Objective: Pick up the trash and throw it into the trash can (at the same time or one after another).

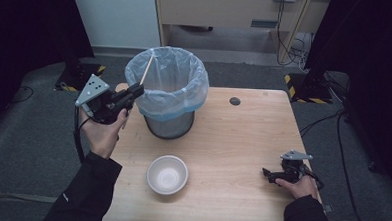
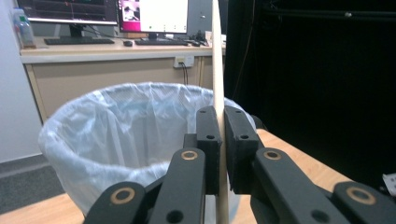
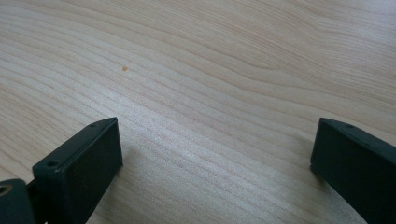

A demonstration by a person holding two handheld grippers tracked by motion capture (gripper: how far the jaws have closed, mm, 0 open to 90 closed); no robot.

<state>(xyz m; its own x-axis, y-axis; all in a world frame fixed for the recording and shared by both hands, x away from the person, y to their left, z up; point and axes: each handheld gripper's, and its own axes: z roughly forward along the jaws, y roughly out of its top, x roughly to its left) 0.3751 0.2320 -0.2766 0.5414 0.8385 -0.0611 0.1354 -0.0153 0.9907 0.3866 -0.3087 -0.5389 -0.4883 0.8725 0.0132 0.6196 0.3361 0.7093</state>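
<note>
Your left tongs point(image 1: 134, 92) are clamped on a thin wooden stick point(image 1: 146, 68), held raised at the near-left rim of the bin point(image 1: 169, 120). In the left gripper view the stick point(image 2: 218, 70) runs upright between the two pads, which press on it from both sides, and it extends past them above and below. Behind it stands the bin's pale liner point(image 2: 116, 126), its mouth open.

Your right tongs point(image 1: 267, 174) rest low at the right of the tabletop point(image 1: 233, 137), well apart from the bin. In the right gripper view the jaws stand wide apart with nothing between them but bare wood grain point(image 3: 210, 93).

Progress, as a judgement: the pickup is done and the stick is lifted to the bin's edge, its upper end slanting over the liner. What remains is to carry it over the mouth and let go, so that it drops inside. The white bowl point(image 1: 167, 174) near you looks empty and sits apart from both tongs.

Writing: no brand or label can be read on the bin, bowl or tongs. The monitors point(image 2: 107, 11) on the far desk show content too small to read.
</note>
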